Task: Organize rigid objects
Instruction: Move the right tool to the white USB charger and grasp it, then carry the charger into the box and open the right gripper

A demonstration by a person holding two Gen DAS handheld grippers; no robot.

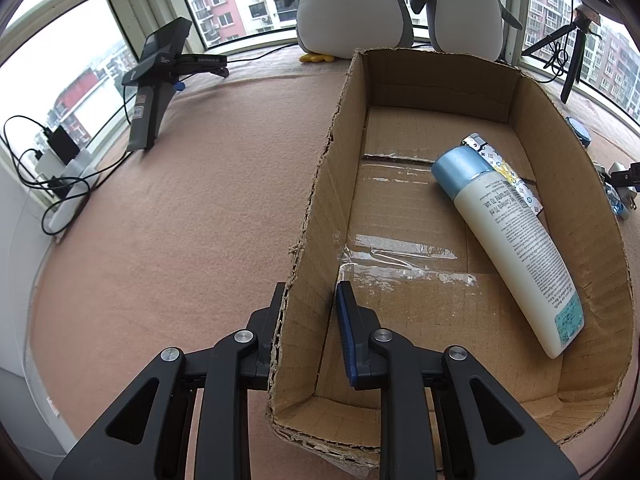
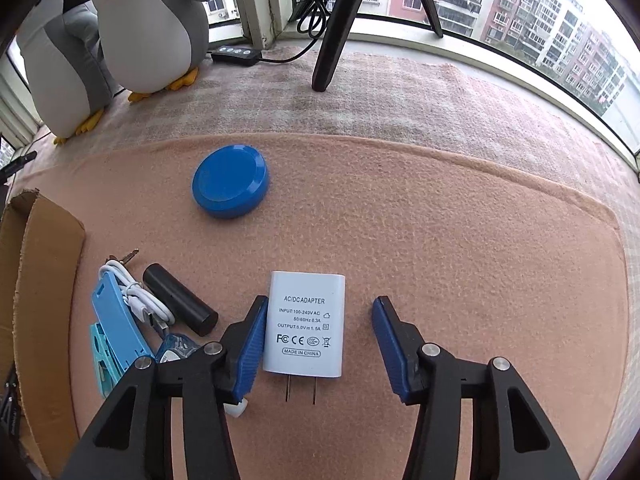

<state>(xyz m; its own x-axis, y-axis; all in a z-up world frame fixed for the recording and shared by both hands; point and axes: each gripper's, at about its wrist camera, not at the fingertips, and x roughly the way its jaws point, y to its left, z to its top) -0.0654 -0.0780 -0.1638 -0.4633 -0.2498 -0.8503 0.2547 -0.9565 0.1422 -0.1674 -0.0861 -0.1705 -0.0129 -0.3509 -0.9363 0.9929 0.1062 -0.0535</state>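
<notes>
In the left wrist view my left gripper (image 1: 310, 296) is shut on the near left wall of an open cardboard box (image 1: 316, 208), one finger outside and one inside. Inside the box lie a cream bottle with a blue cap (image 1: 516, 240) and a small patterned lighter (image 1: 502, 168) behind it. In the right wrist view a white AC/DC adapter (image 2: 305, 322) lies flat on the pink felt, prongs toward me. My right gripper (image 2: 320, 306) straddles it; the left pad is close beside its edge, the right pad stands well clear.
Left of the adapter lie a black cylinder (image 2: 180, 299), a white USB cable (image 2: 134, 292), light blue plastic pieces (image 2: 114, 332) and the box's outer wall (image 2: 40, 280). A blue round lid (image 2: 230, 180) sits farther off. Two plush penguins (image 2: 148, 28) and a tripod leg (image 2: 336, 28) stand by the window.
</notes>
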